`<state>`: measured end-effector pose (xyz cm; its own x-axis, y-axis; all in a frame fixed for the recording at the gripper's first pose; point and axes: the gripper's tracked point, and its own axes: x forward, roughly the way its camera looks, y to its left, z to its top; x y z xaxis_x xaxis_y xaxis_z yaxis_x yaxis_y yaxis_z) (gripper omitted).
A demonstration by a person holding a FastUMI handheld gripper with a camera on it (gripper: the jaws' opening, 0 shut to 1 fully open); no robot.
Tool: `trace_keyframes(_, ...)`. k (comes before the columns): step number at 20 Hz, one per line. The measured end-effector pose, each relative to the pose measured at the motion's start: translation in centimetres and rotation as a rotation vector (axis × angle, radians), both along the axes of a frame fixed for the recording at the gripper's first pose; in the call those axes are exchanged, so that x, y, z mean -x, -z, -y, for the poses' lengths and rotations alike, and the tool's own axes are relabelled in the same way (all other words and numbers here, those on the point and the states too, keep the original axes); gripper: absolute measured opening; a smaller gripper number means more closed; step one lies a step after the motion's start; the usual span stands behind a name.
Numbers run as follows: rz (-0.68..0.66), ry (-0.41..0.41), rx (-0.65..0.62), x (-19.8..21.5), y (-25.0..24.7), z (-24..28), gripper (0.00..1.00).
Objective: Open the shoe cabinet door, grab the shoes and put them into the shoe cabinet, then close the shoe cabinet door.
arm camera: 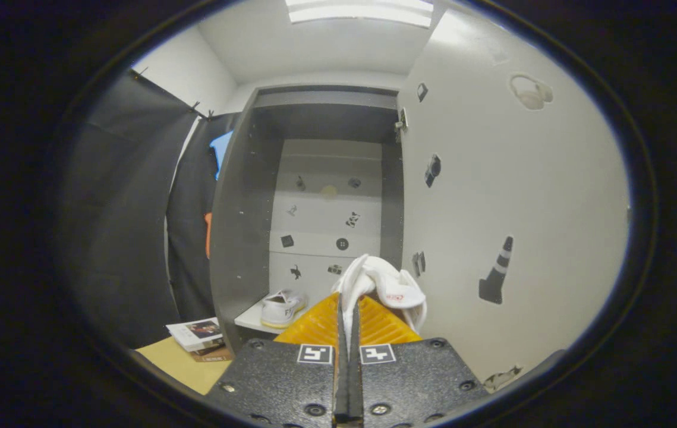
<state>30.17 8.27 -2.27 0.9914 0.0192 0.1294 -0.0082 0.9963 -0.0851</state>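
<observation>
White shoe (383, 285) is pinched at the tips of the closed tongs (348, 306).

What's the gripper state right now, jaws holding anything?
Gripper: jaws closed, pinching the white shoe between them, held up in front of the open shoe cabinet.

Even overhead lighting, strong fisheye distortion.
Ceiling light panel (359, 10) glares white; open cabinet door (510, 196) is brightly washed; cabinet interior (326, 125) is shadowed up top; edges soften.
</observation>
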Motion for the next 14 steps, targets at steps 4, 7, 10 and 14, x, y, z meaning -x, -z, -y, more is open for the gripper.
trace_keyframes(4,-0.031,-0.013,-0.017,-4.2,-0.7,-2.0,0.04)
trace_keyframes(7,-0.080,-0.020,-0.027,-8.5,-0.1,-3.2,0.04)
trace_keyframes(10,-0.117,-0.003,-0.021,-13.6,0.7,-4.1,0.04)
trace_keyframes(14,-0.175,0.023,-0.020,-19.2,1.9,-4.6,0.04)
